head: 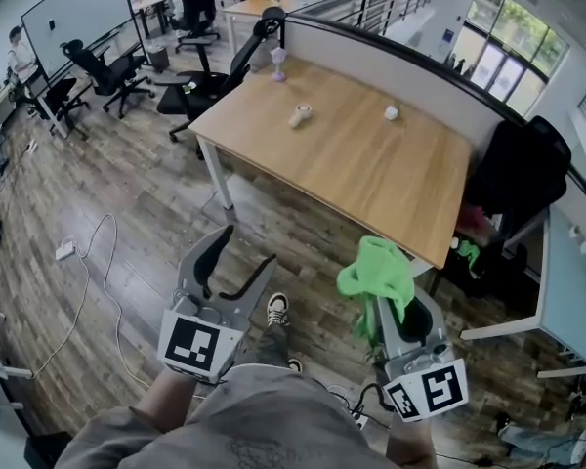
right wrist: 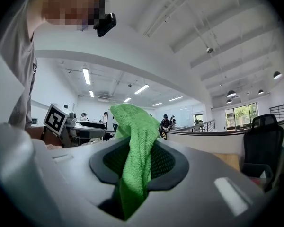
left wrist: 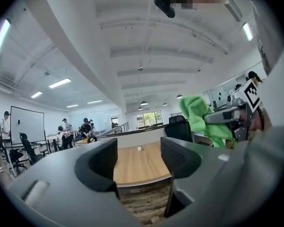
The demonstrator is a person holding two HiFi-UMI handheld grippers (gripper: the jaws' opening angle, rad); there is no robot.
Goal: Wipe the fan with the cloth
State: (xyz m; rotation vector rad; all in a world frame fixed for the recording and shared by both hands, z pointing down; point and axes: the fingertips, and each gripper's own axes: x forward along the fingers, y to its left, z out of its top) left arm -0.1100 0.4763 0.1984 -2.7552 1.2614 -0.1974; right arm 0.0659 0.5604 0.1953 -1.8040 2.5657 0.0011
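Observation:
My right gripper (head: 383, 303) is shut on a bright green cloth (head: 376, 274), which bunches up above the jaws. In the right gripper view the cloth (right wrist: 136, 145) hangs pinched between the two dark pads of that gripper (right wrist: 139, 163). My left gripper (head: 246, 247) stands open and empty, and in its own view the jaws (left wrist: 139, 162) frame the wooden table (left wrist: 137, 169). Both grippers are held level over the wood floor, short of the table (head: 371, 179). A small pale upright thing (head: 278, 63), possibly the fan, stands at the table's far corner.
Two small pale objects (head: 300, 115) (head: 392, 113) lie on the table. A black office chair (head: 518, 174) stands at its right end, with more chairs (head: 200, 81) at the left. A white cable (head: 88, 281) trails on the floor. A grey partition (head: 391, 66) backs the table.

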